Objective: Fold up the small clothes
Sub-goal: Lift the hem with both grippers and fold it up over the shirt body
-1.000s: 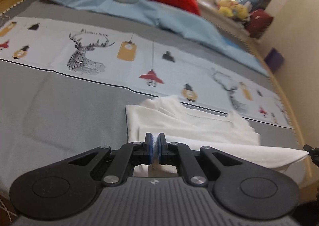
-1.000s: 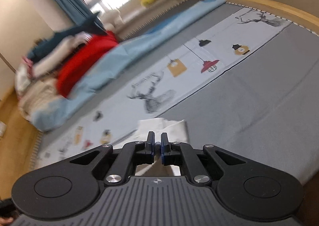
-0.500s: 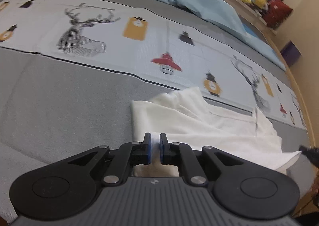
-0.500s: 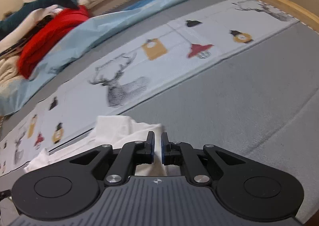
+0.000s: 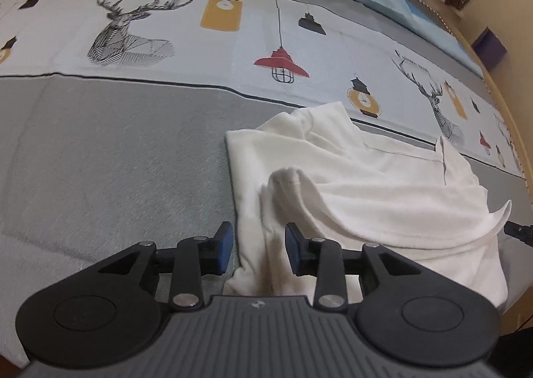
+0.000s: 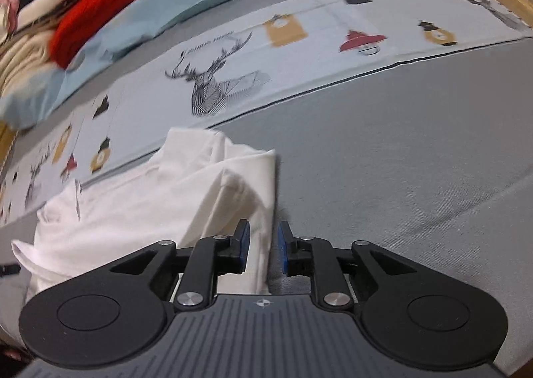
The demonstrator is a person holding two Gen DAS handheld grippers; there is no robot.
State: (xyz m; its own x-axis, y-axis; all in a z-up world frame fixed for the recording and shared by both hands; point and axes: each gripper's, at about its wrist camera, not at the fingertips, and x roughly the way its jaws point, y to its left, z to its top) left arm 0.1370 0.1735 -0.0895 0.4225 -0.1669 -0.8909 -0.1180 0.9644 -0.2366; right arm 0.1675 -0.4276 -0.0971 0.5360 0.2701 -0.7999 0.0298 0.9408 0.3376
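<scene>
Now both grippers angle down over the white garment (image 5: 383, 198) on the grey bed cover (image 5: 110, 158). Left gripper (image 5: 256, 248): jaws just opened, spread, loose cloth fold between and just ahead, not pinched. Right gripper (image 6: 261, 244): jaws just parted, narrower gap, garment edge between, pads clear of it.

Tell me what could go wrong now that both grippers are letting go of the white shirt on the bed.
1. The left gripper has just been opening, and a loose fold of the white shirt stands puffed up ahead of it. It may slump unevenly and spoil the fold.
2. The right gripper has also just been opening, with the shirt's edge between its fingers. Pulling back could drag that edge along.
3. The shirt's far corner curls upward, so the layers may not lie flat.
</scene>
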